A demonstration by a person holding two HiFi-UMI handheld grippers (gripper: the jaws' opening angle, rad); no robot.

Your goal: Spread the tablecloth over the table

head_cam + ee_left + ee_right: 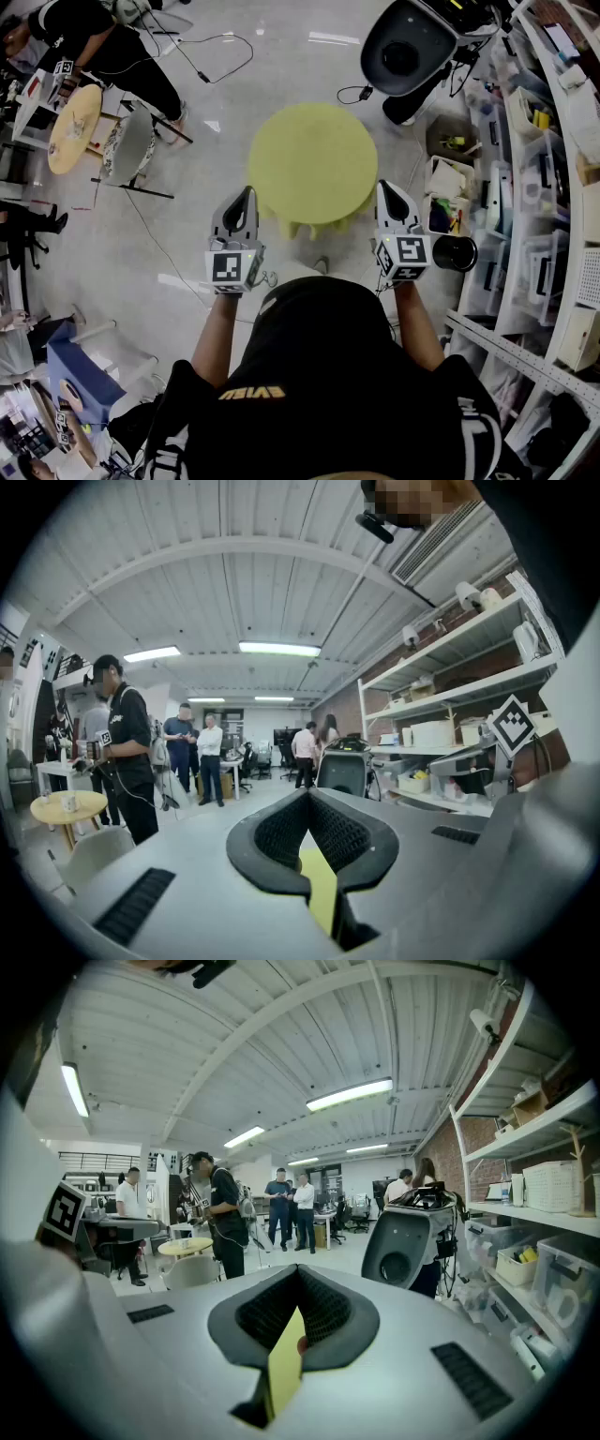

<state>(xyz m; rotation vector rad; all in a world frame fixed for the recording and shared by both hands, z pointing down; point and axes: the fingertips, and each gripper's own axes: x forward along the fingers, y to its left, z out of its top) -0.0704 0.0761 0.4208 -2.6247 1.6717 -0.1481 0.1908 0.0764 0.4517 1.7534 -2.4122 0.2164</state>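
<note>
At the far left of the head view a small wooden round table (75, 127) stands with a pale chair (127, 145) beside it, well apart from the work. Nearer the middle, the left gripper (247, 192) is held about level in front of the person's black shirt (328, 375). Its tip lies just beside the left edge of the yellow-green tablecloth (314, 159). In the left gripper view its jaws are drawn together, tips meeting. The tablecloth lies spread as a flat round disc in the centre of the pale floor (187, 253), covering the table under it. Its near hem hangs down in soft scallops between the two grippers. The right gripper (385, 186) mirrors the left, tipped slightly downward, its tip just beside the cloth's right edge. In the right gripper view its jaws are likewise closed together. In both gripper views a yellow sliver shows in the slit behind the closed tips. It looks like the cloth on the table seen through that gap rather than fabric pinched in the pads, though the views do not settle it. Just right of the right gripper sits a black cylinder (456, 253). Beyond the cloth stands a grey machine (408, 47) with a round dark opening, and cluttered shelving (553, 187) with bins runs along the right edge.
</note>
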